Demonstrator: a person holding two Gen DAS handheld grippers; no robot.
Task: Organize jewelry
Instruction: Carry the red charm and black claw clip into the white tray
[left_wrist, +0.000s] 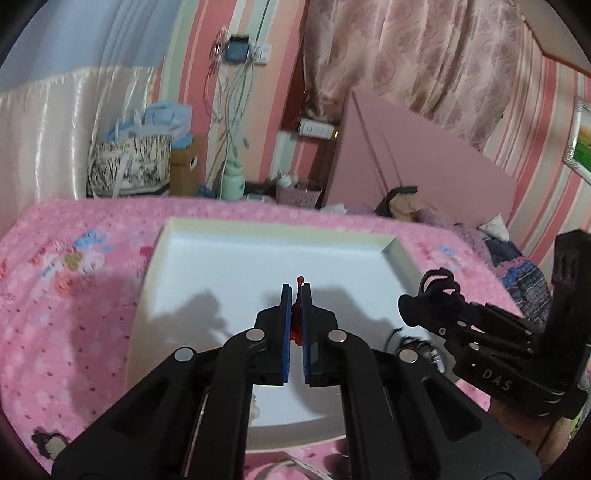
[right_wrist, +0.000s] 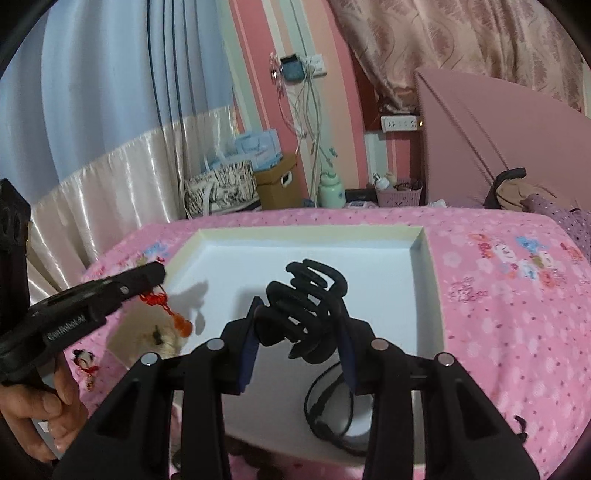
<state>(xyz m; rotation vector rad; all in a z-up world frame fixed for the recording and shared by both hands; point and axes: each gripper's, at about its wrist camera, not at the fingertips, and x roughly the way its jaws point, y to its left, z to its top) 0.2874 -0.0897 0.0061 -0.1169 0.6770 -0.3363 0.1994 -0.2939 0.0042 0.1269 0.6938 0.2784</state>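
A white shallow tray (left_wrist: 229, 266) lies on the pink bedspread; it also shows in the right wrist view (right_wrist: 388, 266). My left gripper (left_wrist: 295, 291) is shut on a red knotted charm with orange beads (left_wrist: 296, 325), held above the tray; the charm hangs from it in the right wrist view (right_wrist: 162, 302). My right gripper (right_wrist: 299, 325) is shut on a black claw hair clip (right_wrist: 306, 306) above the tray; in the left wrist view the clip (left_wrist: 439, 284) is at the right. A black hair tie (right_wrist: 328, 413) lies in the tray near its front edge.
A small pale fluffy item (right_wrist: 166, 339) lies at the tray's left part. A doll figure (right_wrist: 85, 362) is printed or lying on the bedspread at left. Bags, a box (right_wrist: 277, 184) and a pink basket (right_wrist: 399, 194) stand beyond the bed. Clothes (right_wrist: 524, 195) lie at right.
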